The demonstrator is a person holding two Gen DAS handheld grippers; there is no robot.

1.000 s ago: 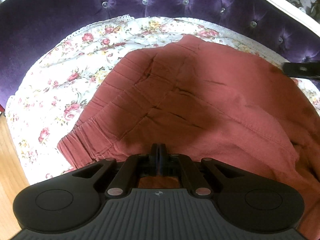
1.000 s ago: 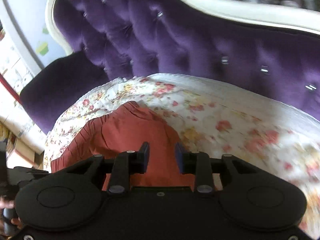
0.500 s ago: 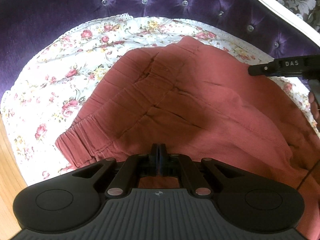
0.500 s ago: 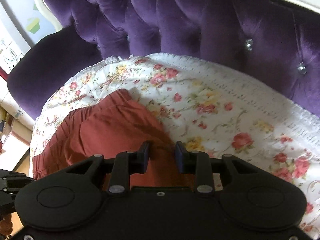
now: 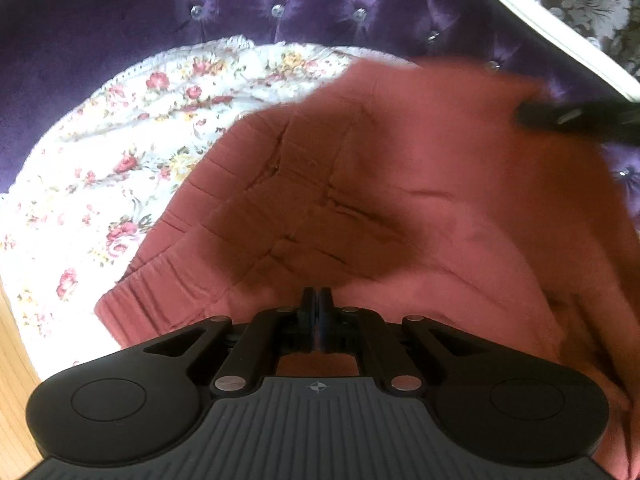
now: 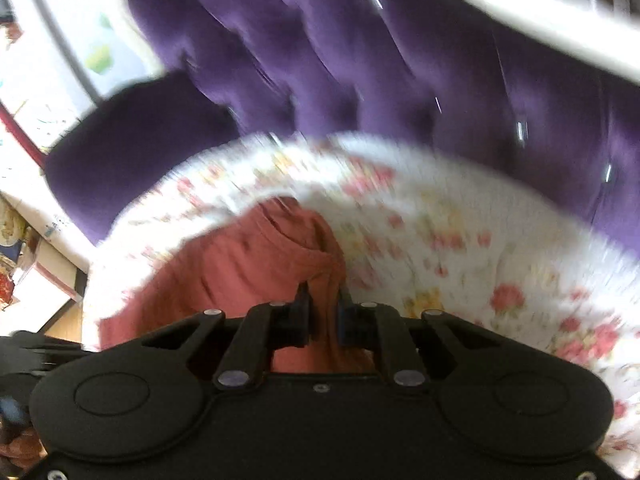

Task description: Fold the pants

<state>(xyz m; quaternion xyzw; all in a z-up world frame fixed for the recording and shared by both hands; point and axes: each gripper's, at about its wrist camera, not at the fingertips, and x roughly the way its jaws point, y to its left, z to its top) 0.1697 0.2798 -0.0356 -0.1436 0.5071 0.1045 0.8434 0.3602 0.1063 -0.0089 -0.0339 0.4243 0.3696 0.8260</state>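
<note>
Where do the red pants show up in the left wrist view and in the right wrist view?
Left wrist view: the pants fill the middle and right, ahead of the shut left gripper.
Right wrist view: the pants lie lower left of centre, a fold between the closing jaws of the right gripper.
Shared landmark: the flowered cloth under them.
</note>
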